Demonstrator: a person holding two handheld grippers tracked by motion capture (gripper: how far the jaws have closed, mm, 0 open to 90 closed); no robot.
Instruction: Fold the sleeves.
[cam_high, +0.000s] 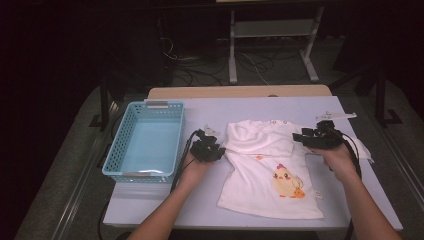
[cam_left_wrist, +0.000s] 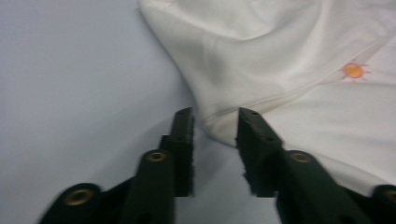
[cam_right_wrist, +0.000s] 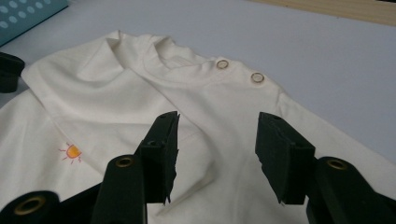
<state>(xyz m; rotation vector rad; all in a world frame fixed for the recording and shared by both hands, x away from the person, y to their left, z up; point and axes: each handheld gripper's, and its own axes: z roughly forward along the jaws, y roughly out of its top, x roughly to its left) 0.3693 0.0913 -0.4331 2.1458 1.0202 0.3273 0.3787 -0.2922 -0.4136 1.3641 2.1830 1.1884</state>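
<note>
A white shirt (cam_high: 270, 175) is spread flat on the table (cam_high: 210, 205) beside a blue basket (cam_high: 145, 140). The left gripper (cam_left_wrist: 215, 122) is held apart at its folded edge — nothing pinched. The right gripper (cam_right_wrist: 217, 140) is held apart over the shirt — nothing clamped.

White baby shirt (cam_high: 272, 165) with chick print, flat on the table, left sleeve folded across the chest.

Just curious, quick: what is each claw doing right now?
Left gripper: open, the shirt edge between its jaws, not pinched.
Right gripper: open above the shirt, holding nothing.
</note>
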